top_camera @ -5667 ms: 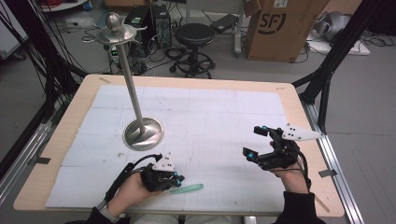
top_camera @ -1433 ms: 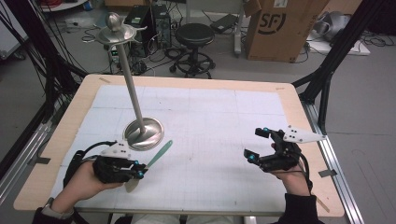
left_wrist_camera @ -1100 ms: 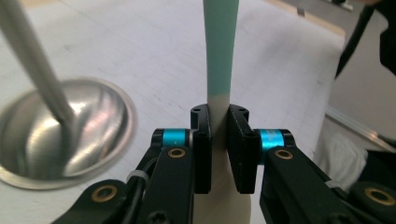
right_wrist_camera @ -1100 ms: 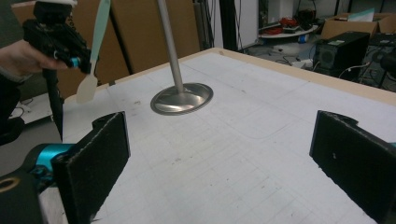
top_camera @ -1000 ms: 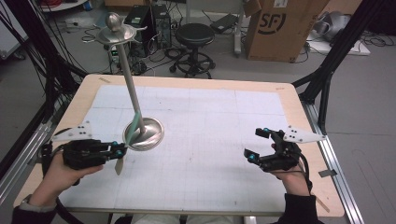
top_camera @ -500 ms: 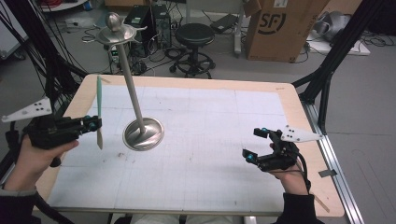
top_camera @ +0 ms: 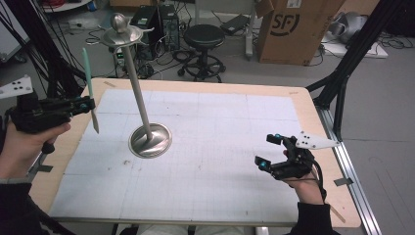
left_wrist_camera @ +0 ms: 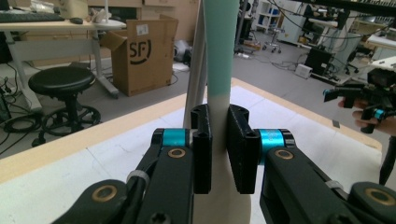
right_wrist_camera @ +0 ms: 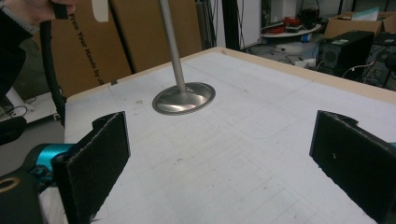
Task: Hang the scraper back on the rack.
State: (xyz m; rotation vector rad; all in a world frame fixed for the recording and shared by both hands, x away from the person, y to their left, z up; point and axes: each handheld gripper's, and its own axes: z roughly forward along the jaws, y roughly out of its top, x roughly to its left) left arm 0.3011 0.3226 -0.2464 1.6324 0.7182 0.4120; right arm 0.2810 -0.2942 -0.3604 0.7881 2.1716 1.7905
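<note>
A slim stick [top_camera: 89, 81], teal above and whitish below, stands nearly upright off the table's left edge. My left gripper [top_camera: 88, 105] is shut on its lower part, and the left gripper view shows both pads pressing the stick [left_wrist_camera: 219, 56]. To its right rises a tall metal stand [top_camera: 137, 93] with a round base [top_camera: 150, 140] and a dish with a knob on top [top_camera: 121, 34]. My right gripper [top_camera: 266, 151] rests low at the table's right side, open with nothing between its jaws [right_wrist_camera: 219, 158]; it faces the stand's base [right_wrist_camera: 184, 98].
The white gridded mat [top_camera: 220, 147] covers the wooden table [top_camera: 303, 105]. Behind the table stand a black stool [top_camera: 204, 36], a cardboard box [top_camera: 293, 29] and computer cases with cables. Black frame legs [top_camera: 342, 83] stand at the right rear corner.
My left gripper has risen and swung left off the table's edge, turning the stick from slanting over the mat to nearly upright. The right gripper has stayed put.
</note>
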